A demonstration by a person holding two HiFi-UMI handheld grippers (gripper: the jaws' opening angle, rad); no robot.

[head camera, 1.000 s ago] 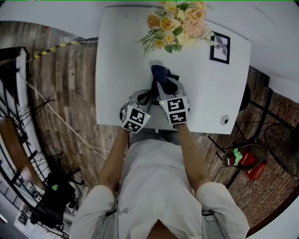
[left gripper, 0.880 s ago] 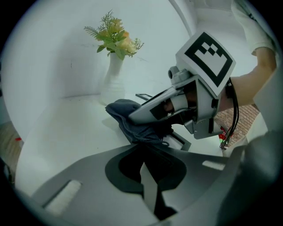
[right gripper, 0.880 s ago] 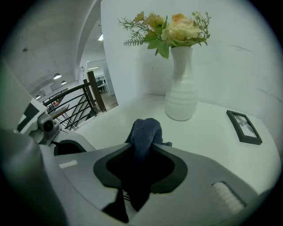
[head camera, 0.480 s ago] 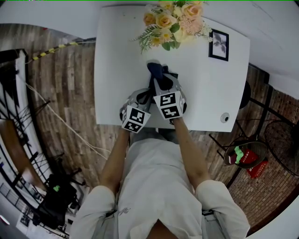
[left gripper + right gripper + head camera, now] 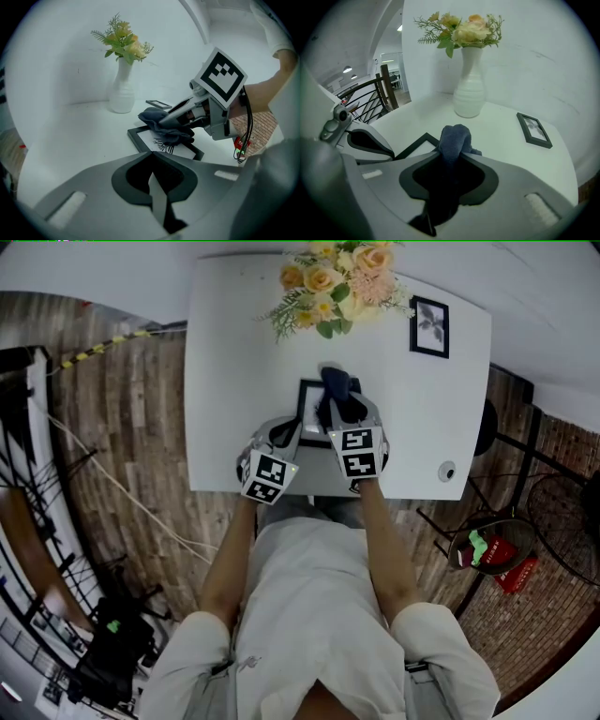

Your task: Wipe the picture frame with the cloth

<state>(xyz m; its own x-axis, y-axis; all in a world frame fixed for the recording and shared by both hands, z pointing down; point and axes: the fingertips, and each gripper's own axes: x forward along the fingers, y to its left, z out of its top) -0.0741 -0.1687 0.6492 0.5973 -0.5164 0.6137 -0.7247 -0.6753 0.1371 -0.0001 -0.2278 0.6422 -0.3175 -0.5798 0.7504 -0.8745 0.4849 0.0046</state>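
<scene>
Near the front edge of the bench, the picture frame lies flat, and the right claw pinches the cloth down on it. The left claw, pressed together and empty, sits just beside the frame without gripping it. A hard stroke could slide the loose frame toward the edge or the vase.
</scene>
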